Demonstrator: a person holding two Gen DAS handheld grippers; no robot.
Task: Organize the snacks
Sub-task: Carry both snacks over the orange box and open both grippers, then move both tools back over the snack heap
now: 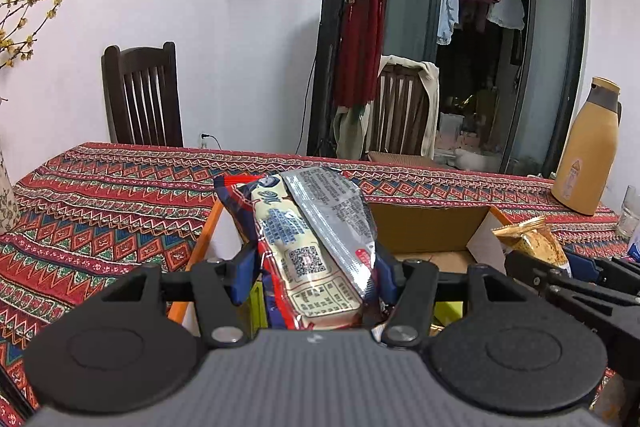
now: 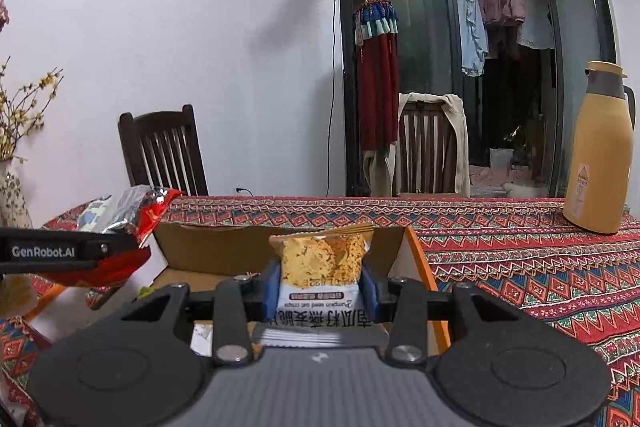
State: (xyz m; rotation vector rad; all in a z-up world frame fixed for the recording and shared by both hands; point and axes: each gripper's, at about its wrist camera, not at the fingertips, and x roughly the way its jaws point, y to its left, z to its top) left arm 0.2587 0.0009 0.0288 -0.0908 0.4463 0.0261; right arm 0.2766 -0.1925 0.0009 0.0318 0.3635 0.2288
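Table [image 2: 520, 267]: I see a red patterned cloth over all of it; a yellow thermos jug [image 2: 600, 151] stands well off to my right, a flower vase [image 2: 12, 195] at far left.
Cardboard box [image 2: 224, 247]: open-topped with orange edges, directly ahead of both grippers. I judge it to be the sorting bin; other packets lie inside, too hidden to name.
Left gripper [image 1: 316, 267]: clamped narrow on a red, cream and silver snack pack [image 1: 312, 227], pinched near its lower half so the top stands free above the box's left side.
Right gripper [image 2: 320, 287]: closed on a small crisps packet [image 2: 320, 259], held upright over the near part of the box, blue pads [image 2: 272, 287] squeezing both side edges.
Why held so: gripping at the sides leaves each pack hanging clear, which I think suits dropping them in without crushing the contents.
Readable writing, crisps packet: "Pumpkin seed oat crisps", seen upside down, with larger Chinese characters below.
Readable writing, snack pack: a QR code and dense small print; I cannot read the brand.
Readable writing, left finger [image 2: 72, 251]: "GenRobot.AI", seen from the right camera.
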